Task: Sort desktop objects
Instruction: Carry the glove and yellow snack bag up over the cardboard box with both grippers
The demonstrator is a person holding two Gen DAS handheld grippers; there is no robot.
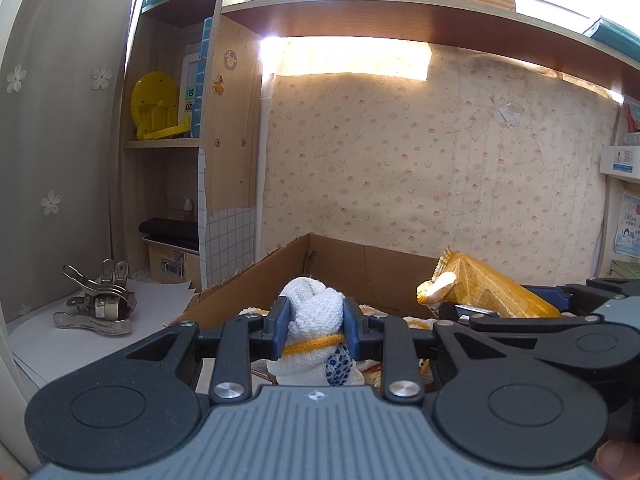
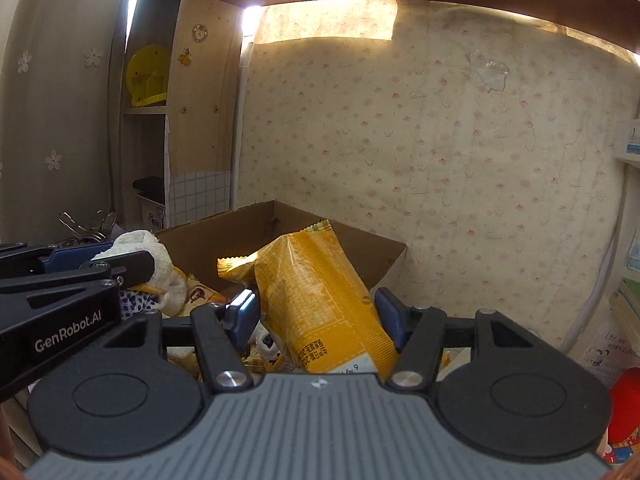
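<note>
My left gripper is shut on a rolled white sock bundle with a yellow band and blue dots, held over the near rim of an open cardboard box. The right gripper is shut on a yellow snack bag, which stands tilted above the same cardboard box. In the right wrist view the left gripper's fingers and the sock bundle show at the left. In the left wrist view the snack bag shows at the right. Several snack packets lie inside the box.
Metal clips lie on the white desk surface at the left. A shelf unit with a yellow toy stands behind them. Patterned wallpaper backs the box. A red object sits at the lower right.
</note>
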